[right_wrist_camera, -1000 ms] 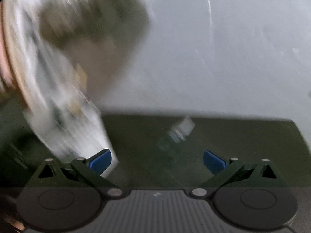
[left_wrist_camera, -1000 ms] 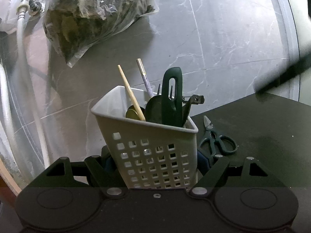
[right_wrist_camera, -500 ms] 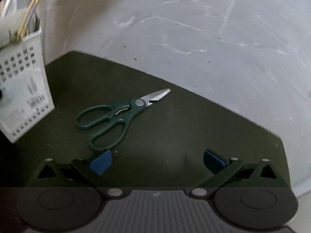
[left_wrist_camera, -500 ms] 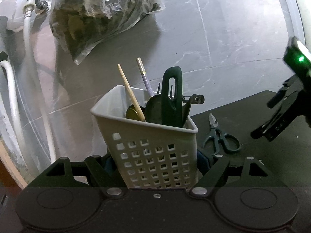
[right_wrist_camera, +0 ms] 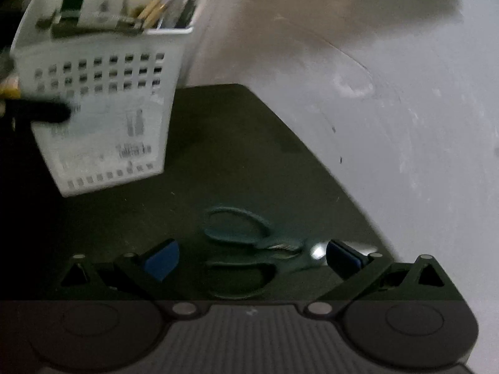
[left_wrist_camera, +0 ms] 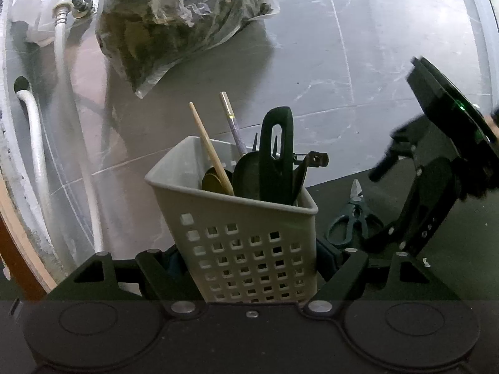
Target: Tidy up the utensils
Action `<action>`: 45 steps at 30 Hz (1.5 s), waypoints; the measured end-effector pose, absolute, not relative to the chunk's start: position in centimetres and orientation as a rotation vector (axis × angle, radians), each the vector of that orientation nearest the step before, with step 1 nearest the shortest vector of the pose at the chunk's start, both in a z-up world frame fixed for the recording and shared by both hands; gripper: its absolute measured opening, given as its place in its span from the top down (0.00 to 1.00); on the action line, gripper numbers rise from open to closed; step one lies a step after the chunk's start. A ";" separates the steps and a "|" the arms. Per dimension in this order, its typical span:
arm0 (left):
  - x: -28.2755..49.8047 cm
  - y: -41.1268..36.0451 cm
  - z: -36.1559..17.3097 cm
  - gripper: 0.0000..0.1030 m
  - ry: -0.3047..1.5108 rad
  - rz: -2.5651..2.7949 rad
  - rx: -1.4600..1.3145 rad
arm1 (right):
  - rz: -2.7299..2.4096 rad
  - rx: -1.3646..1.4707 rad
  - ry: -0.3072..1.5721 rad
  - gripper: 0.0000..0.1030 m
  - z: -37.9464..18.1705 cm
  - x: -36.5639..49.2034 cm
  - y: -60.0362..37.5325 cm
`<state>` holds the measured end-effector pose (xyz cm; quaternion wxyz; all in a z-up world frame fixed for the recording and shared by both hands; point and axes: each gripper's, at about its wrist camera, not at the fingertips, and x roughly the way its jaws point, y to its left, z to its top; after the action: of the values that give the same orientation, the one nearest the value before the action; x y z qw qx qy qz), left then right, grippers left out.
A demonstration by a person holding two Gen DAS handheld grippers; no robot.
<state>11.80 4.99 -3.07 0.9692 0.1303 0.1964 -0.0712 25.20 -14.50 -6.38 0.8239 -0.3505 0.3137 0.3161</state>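
Observation:
A white perforated basket (left_wrist_camera: 246, 243) stands on a dark green mat (left_wrist_camera: 452, 249), and my left gripper (left_wrist_camera: 249, 258) is shut on its lower sides. Inside it are wooden chopsticks (left_wrist_camera: 210, 149), a purple stick (left_wrist_camera: 232, 124) and a dark green handled utensil (left_wrist_camera: 276, 152). To its right, green-handled scissors (left_wrist_camera: 354, 215) lie flat on the mat. In the right wrist view my right gripper (right_wrist_camera: 251, 257) is open and low over the scissors (right_wrist_camera: 280, 245), whose handles lie between the blue pads (right_wrist_camera: 162, 258) without touching. The basket (right_wrist_camera: 103, 99) shows at upper left there, blurred.
A clear plastic bag of dark material (left_wrist_camera: 181, 21) lies on the grey marbled floor (left_wrist_camera: 374, 62) behind the basket. White hoses (left_wrist_camera: 62, 62) and a tap fitting (left_wrist_camera: 78, 0) run along the left. The mat's far edge (right_wrist_camera: 280, 115) lies just beyond the scissors.
My right gripper has come in from the right, rolled and sunk toward the mat, so the scissors now lie between its open fingers. The left gripper and basket have stayed put.

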 end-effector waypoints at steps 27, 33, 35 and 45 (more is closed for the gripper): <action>11.7 4.3 -3.2 0.22 0.400 -0.083 0.251 | 1.384 -1.567 0.889 0.60 -7.1 30.6 -9.1; 11.7 4.5 -3.2 0.22 0.395 -0.094 0.254 | 1.246 -1.330 0.761 0.90 -5.5 29.8 -11.7; 11.6 4.6 -3.2 0.22 0.392 -0.100 0.256 | 1.133 -1.182 0.698 0.90 -4.2 30.0 -13.3; 12.0 5.1 -3.2 0.22 0.390 -0.145 0.270 | 0.909 -0.886 0.682 0.90 -3.9 27.9 -16.2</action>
<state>11.97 5.07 -3.22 0.9694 0.1336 0.1932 -0.0717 27.88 -16.25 -3.91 0.7515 -0.4055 0.3121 0.4164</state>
